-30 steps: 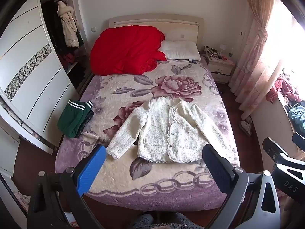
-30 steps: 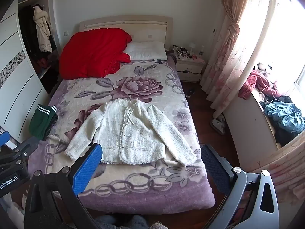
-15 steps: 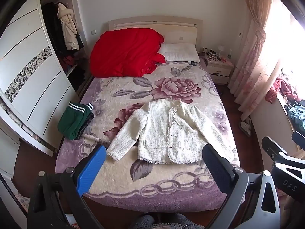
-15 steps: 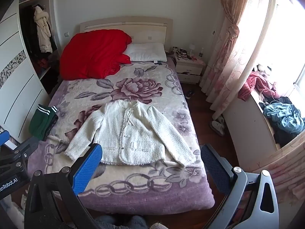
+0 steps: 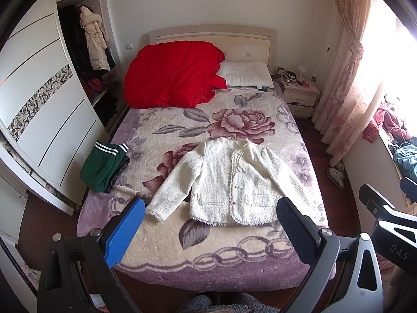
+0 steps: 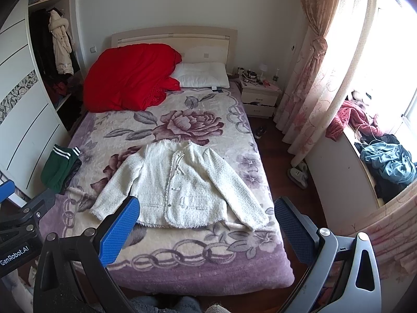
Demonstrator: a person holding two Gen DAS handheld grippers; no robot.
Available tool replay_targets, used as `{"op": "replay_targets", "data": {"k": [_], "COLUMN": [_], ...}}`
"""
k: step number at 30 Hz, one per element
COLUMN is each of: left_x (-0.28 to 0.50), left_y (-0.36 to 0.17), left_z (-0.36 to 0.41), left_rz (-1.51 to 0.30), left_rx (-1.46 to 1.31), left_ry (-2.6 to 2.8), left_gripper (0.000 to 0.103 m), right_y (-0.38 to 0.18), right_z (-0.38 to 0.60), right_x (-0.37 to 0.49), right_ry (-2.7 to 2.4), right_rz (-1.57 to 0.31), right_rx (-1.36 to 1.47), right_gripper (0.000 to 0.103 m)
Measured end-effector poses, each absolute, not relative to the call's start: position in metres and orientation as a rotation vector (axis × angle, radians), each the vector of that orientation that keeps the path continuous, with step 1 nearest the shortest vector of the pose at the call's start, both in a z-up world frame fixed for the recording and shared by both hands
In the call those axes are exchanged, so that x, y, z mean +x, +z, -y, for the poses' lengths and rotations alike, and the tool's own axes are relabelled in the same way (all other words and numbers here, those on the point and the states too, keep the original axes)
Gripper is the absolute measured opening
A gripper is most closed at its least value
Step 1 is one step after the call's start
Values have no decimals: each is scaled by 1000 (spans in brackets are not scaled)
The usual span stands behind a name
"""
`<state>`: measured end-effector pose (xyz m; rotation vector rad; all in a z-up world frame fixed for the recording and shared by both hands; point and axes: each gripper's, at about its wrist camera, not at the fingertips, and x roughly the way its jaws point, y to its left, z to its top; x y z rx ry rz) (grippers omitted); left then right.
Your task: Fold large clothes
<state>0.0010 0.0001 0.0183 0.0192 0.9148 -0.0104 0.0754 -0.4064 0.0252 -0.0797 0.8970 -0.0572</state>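
Nearest to me, the left gripper (image 5: 209,224) hangs above the foot of the bed with its fingers spread wide and nothing between them; the right gripper (image 6: 207,225) beside it is just as wide and just as empty. Past them, on the near half of the floral blanket (image 5: 161,242), lies the white tweed jacket (image 5: 232,185), front up and buttoned closed, flat, both sleeves angled out and down, fringed hem toward the foot, a small tie at the neckline. Folded green trousers with white stripes (image 5: 104,165) sit well apart from it at the bed's left edge. Farther back, a red quilt (image 5: 172,74) is heaped at the head on the left, touching a white pillow (image 5: 246,77) on the right, with a cluttered nightstand (image 5: 299,92) beyond. Compared with a second ago the jacket lies exactly as it did; both grippers have only drifted slightly, fingers unchanged.
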Motion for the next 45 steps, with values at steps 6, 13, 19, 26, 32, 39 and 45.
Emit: {"op": "replay_targets", "data": {"k": [6, 13, 19, 26, 32, 39, 45], "left_x": [-1, -2, -3, -2, -1, 0, -1], "left_y": [18, 22, 23, 26, 27, 30, 30], "left_z": [1, -1, 0, 0, 0, 2, 1], "left_rz": [-904, -890, -880, -874, -874, -870, -865], "left_rx": [23, 22, 19, 16, 17, 19, 16], "left_ry": [-8, -11, -12, -14, -14, -13, -13], "left_gripper": [103, 103, 103, 103, 103, 103, 103], "right_y": [25, 36, 47, 49, 57, 55, 56], "right_z": [406, 403, 399, 400, 401, 401, 401], "right_x": [75, 79, 87, 87, 88, 85, 86], "right_ry": [-56, -55, -56, -54, -51, -51, -51], "right_rz": [-894, -885, -876, -872, -863, -861, -857], "right_rx": [-80, -78, -77, -77, -74, -72, -72], "right_gripper": [103, 103, 103, 103, 103, 103, 103]}}
